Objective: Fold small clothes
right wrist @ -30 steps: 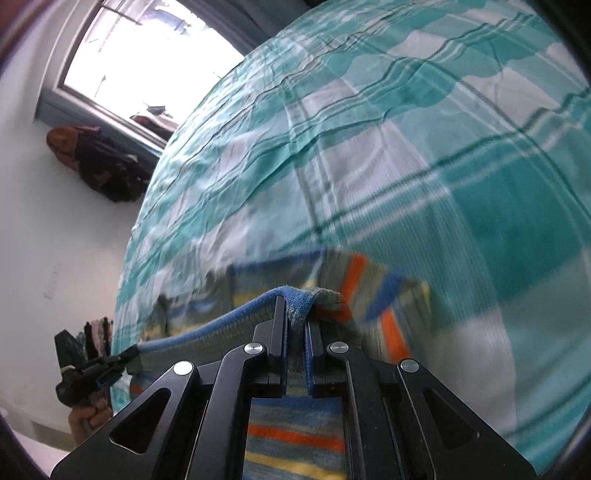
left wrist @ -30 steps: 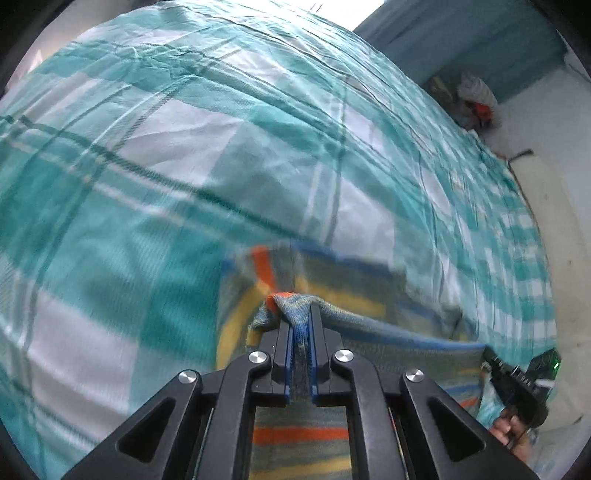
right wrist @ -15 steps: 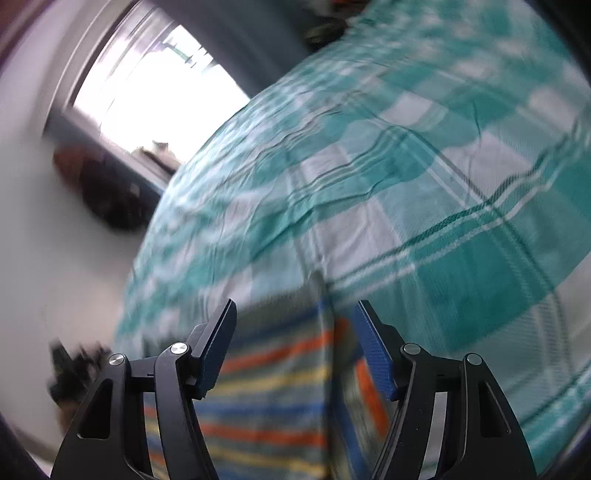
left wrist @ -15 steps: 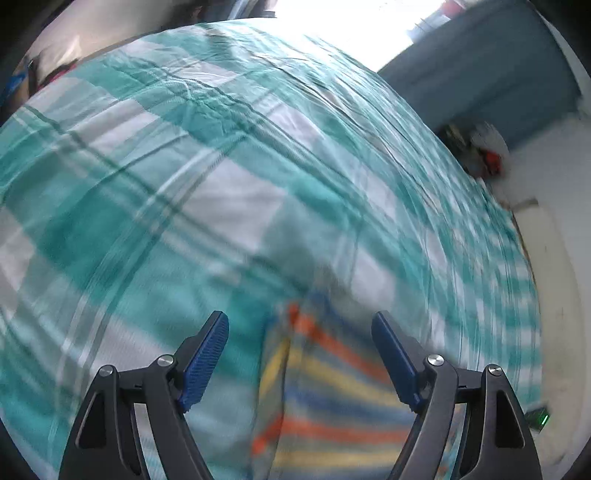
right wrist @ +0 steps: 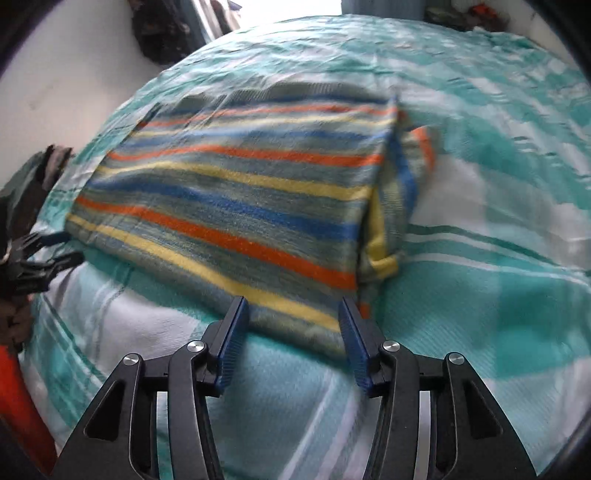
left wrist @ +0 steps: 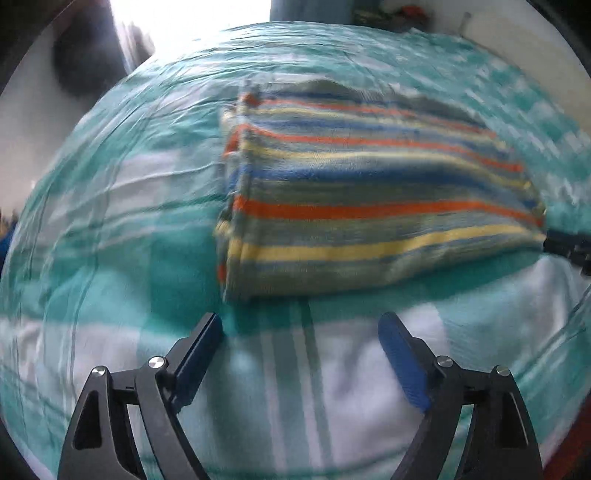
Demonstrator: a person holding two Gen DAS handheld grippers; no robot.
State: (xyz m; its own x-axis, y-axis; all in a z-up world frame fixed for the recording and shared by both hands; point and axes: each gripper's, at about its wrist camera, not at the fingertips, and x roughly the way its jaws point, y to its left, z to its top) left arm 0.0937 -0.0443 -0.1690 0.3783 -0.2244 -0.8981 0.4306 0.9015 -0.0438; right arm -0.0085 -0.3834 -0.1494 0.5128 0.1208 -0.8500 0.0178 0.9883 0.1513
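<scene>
A small garment [left wrist: 369, 206] with orange, yellow, blue and grey-green stripes lies folded flat on the teal and white plaid bed sheet [left wrist: 110, 258]. My left gripper [left wrist: 300, 325] hovers just short of its near edge, jaws opening, with only sheet between them. In the right wrist view the same garment [right wrist: 240, 206] fills the middle. My right gripper [right wrist: 291, 306] straddles its near right corner, jaws closing, the pads not pressing the cloth. Each view shows the other gripper at the garment's far side corner: the right gripper's fingers [left wrist: 569, 247] and the left gripper's fingers [right wrist: 40, 254].
The plaid sheet [right wrist: 480, 277] stretches wide around the garment. A bright window and a blue curtain [left wrist: 306, 11] stand beyond the bed. Dark clothes [right wrist: 162, 29] hang on the white wall. A pile of things [right wrist: 461, 14] sits at the far corner.
Both grippers have let go of the garment's folded edge and opened. Both have drawn back toward its near edge and rolled. The garment now lies folded on the bed.
</scene>
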